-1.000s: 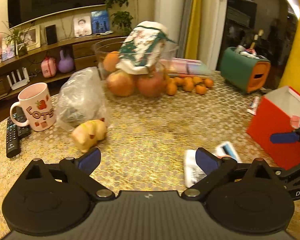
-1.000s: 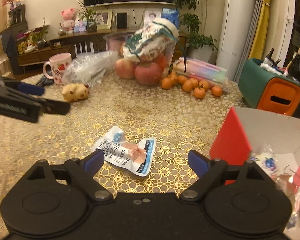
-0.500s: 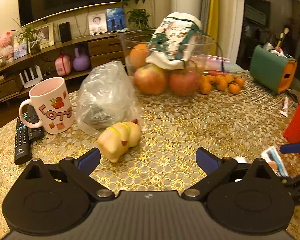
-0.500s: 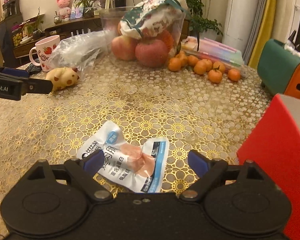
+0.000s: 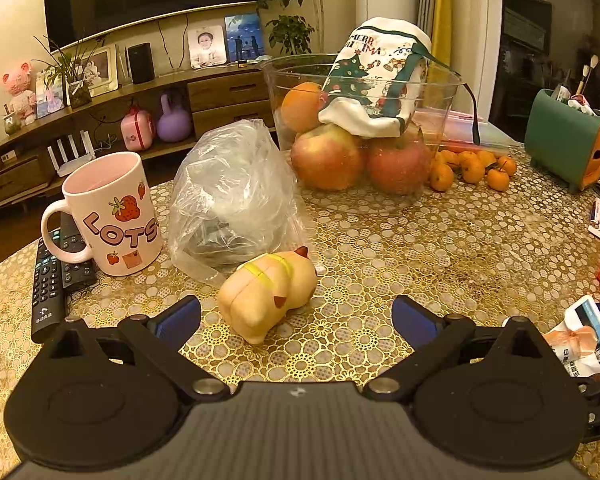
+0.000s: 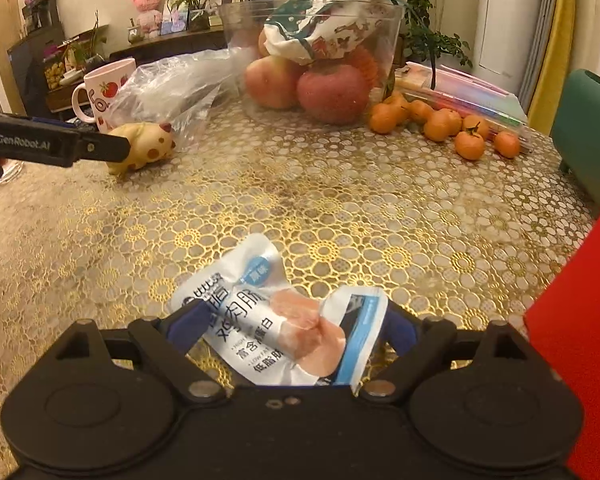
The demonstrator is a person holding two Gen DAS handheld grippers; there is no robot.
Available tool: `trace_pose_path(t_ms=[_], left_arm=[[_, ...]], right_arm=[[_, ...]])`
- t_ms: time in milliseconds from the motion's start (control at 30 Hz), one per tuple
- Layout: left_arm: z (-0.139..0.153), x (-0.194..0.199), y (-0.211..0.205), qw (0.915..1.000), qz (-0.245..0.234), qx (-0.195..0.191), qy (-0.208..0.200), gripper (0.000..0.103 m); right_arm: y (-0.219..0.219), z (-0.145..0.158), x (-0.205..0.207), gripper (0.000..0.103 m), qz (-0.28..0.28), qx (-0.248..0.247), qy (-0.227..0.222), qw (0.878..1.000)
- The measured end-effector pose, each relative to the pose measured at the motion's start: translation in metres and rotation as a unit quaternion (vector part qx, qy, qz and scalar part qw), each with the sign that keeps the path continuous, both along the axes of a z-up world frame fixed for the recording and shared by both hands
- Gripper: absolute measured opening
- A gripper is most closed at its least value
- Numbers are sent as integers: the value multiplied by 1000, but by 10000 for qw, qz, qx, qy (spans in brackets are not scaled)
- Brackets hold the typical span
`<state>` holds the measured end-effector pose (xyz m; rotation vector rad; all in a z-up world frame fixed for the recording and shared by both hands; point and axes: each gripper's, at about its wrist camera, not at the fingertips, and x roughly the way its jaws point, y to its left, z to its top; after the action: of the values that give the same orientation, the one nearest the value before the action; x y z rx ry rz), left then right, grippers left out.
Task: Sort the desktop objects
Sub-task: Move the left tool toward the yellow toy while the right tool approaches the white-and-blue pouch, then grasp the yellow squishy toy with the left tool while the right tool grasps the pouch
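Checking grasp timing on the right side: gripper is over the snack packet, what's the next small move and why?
Probably close the right gripper on the snack packet. Its fingers stand wide open on either side of the crumpled packet, which lies on the table between them, so no further approach looks needed. The red box sits just to the right, a likely drop spot.

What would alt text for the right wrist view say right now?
The open right tongs straddle a white and blue snack packet lying on the gold-patterned table, not yet gripped. Beyond stand a clear fruit bowl, loose tangerines and a yellow pig toy, with the left tongs entering beside the toy.
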<state>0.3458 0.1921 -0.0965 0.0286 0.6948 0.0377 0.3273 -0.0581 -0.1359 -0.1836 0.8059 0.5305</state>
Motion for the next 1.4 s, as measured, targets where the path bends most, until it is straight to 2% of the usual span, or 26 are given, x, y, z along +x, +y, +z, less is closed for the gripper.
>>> trace_pose_path(t_ms=[333, 433, 633, 667, 767, 900, 967, 1100, 1267, 1367, 1400], left_arm=[[-14, 15, 0, 9997, -110, 85, 221, 102], [-17, 23, 2, 9996, -31, 154, 220, 102], [-25, 39, 10, 9997, 125, 46, 216, 101], [-26, 40, 9, 9997, 137, 66, 211, 100], [-32, 44, 8, 9995, 123, 129, 252, 86], [-34, 44, 6, 9994, 174, 161, 239, 69], [-35, 43, 6, 9995, 151, 154, 226, 64], [-35, 42, 2, 9994, 133, 257, 208, 62], [-33, 38, -5, 9995, 71, 241, 204, 59], [-32, 33, -11, 9995, -6, 268, 192, 58], [-32, 31, -13, 9995, -10, 249, 195, 58]], right_arm=[[1, -1, 1, 90, 202, -49, -53, 9998], [0, -1, 0, 90, 227, -43, -65, 9997], [-1, -1, -1, 89, 275, -48, -94, 9996], [-1, -1, -1, 89, 276, -43, -96, 9996], [-2, -1, -1, 87, 267, -19, -105, 9996], [-6, 1, -3, 80, 241, 38, -94, 9997], [-8, 2, -3, 76, 259, 47, -83, 9996], [-11, 5, -5, 59, 352, 141, -36, 9993], [-12, 6, -8, 52, 310, 212, -5, 9993], [-16, 8, -11, 44, 321, 259, -4, 9992], [-16, 8, -12, 28, 338, 253, 15, 9991]])
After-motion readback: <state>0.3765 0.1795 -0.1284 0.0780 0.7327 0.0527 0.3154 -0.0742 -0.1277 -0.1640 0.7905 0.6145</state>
